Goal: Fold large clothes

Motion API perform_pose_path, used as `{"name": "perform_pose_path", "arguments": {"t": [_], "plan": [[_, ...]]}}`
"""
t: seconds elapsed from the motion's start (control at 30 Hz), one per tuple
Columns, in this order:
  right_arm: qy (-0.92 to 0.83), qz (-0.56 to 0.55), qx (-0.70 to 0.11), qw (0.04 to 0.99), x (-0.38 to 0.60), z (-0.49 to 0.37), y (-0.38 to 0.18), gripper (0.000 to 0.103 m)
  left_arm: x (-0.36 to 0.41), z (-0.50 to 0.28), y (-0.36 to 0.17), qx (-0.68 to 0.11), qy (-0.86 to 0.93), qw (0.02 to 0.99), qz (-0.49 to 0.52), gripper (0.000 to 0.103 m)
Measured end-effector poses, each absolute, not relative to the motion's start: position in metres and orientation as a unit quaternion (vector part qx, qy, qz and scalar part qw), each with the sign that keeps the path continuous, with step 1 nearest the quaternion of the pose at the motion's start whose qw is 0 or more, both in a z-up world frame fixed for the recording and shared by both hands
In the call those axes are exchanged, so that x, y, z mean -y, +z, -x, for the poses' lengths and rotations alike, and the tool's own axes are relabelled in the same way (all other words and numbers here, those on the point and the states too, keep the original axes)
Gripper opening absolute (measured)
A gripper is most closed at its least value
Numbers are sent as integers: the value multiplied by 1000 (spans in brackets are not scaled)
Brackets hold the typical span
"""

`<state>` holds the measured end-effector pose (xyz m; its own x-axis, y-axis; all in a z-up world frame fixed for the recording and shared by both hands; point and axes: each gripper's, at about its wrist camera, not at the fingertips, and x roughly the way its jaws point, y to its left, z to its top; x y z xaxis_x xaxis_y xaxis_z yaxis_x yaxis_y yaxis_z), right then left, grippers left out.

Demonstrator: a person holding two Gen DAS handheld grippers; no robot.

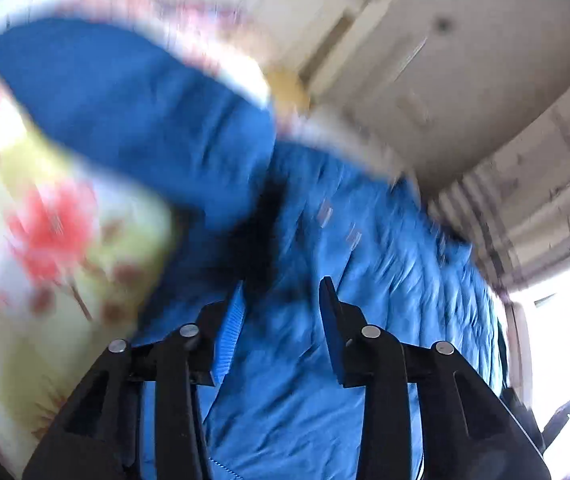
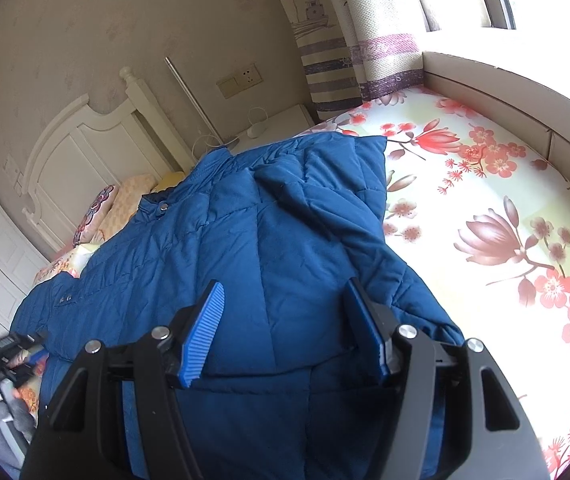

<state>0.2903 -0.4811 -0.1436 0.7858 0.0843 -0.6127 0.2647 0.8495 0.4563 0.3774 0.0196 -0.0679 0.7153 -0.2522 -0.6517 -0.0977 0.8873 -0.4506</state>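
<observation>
The blue quilted puffer jacket (image 2: pixel 245 240) lies spread on the bed, directly under and ahead of both sets of jaws. The right gripper (image 2: pixel 285 320) has its jaws spread wide, nothing between them, hovering over a sleeve (image 2: pixel 325 208) that lies folded across the jacket's body. The left gripper (image 1: pixel 281 320) also shows its jaws apart with only jacket fabric beneath; that view is smeared by motion blur, so whether a pad touches the cloth cannot be told.

The likely trouble, as I judge it: the padded fabric is slick and springy, so a shallow pinch could slip off, or grab only the outer shell and leave the fill behind. The folded sleeve may also spring open once let alone, and a pull from one side alone would drag the whole jacket across the sheet.

The bed carries a pale sheet with red and pink flowers (image 2: pixel 485 208), to the right of the right jaws. Beyond the jaws stand a white wooden headboard (image 2: pixel 85 148), patterned pillows (image 2: pixel 125 204), a striped curtain (image 2: pixel 337 68) and a bright window.
</observation>
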Motion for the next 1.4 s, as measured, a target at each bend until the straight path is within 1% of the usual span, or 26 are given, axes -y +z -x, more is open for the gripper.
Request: {"name": "perform_pose_path", "arguments": {"t": [0.03,0.07,0.1,0.13,0.17,0.2,0.23,0.27,0.33,0.43,0.6,0.73,0.77,0.83,0.87,0.93,1.0,1.03,1.07,1.1,1.17,1.2,1.23,1.3,1.37,1.4], "plan": [[-49,-269,-323,906,482,-290,-144,62,-12,-372,-52,-350,-47,911,213,35],[-50,-269,-323,906,481,-290,-144,62,-7,-367,-42,-333,-50,921,198,47],[-50,-269,-324,906,482,-290,-144,62,2,-363,-29,-307,-50,935,173,87],[-50,-269,-324,906,482,-290,-144,62,10,-357,-18,-279,-56,947,149,96],[-50,-269,-324,906,481,-290,-144,62,21,-357,-13,-256,-66,956,125,99],[-50,-268,-324,906,481,-290,-144,62,38,-364,-13,-255,-74,961,79,99],[-50,-268,-324,906,481,-290,-144,62,35,-359,-13,-267,-76,959,61,99],[-50,-268,-324,906,482,-291,-144,62,46,-376,-28,-305,-84,948,38,99],[-51,-266,-325,906,482,-291,-143,62,54,-398,-56,-363,-90,927,35,99],[-53,-264,-326,906,482,-291,-143,62,58,-416,-107,-426,-83,901,7,99],[-79,-238,-313,916,475,-285,-133,62,69,-415,-108,-423,-75,902,-32,99],[-67,-172,-286,940,453,-290,-103,62,68,-417,-108,-423,-81,902,-19,99],[-65,-143,-290,944,447,-300,-94,63,67,-417,-108,-423,-81,902,-19,99],[-69,-83,-301,948,435,-329,-79,73,68,-418,-109,-423,-81,902,-20,99],[-74,-62,-304,948,433,-344,-75,74,66,-417,-108,-423,-82,902,-18,99],[-81,-42,-329,940,437,-381,-79,74,70,-417,-109,-423,-83,902,-17,99],[-83,-65,-376,920,451,-417,-99,74,70,-416,-108,-422,-84,903,-16,99],[-86,-63,-401,910,455,-429,-112,75,71,-417,-108,-422,-84,903,-15,99],[-90,-59,-431,896,459,-439,-129,80,71,-418,-108,-422,-86,903,-13,99],[-82,-78,-447,887,468,-443,-144,82,71,-418,-108,-422,-86,903,-13,99],[-94,-97,-441,887,474,-439,-141,81,70,-418,-108,-422,-86,902,-13,99],[-109,-101,-440,886,475,-435,-137,79,69,-418,-108,-422,-87,902,-12,99],[-130,-105,-428,888,471,-424,-129,79,68,-418,-108,-422,-87,902,-11,99],[-115,-107,-398,904,455,-404,-113,79,68,-418,-108,-422,-87,902,-10,99],[-69,-76,-381,919,425,-383,-106,80,67,-419,-108,-422,-88,902,-10,99],[-48,-46,-388,919,409,-377,-110,83,67,-419,-108,-422,-89,902,-9,99]]}}
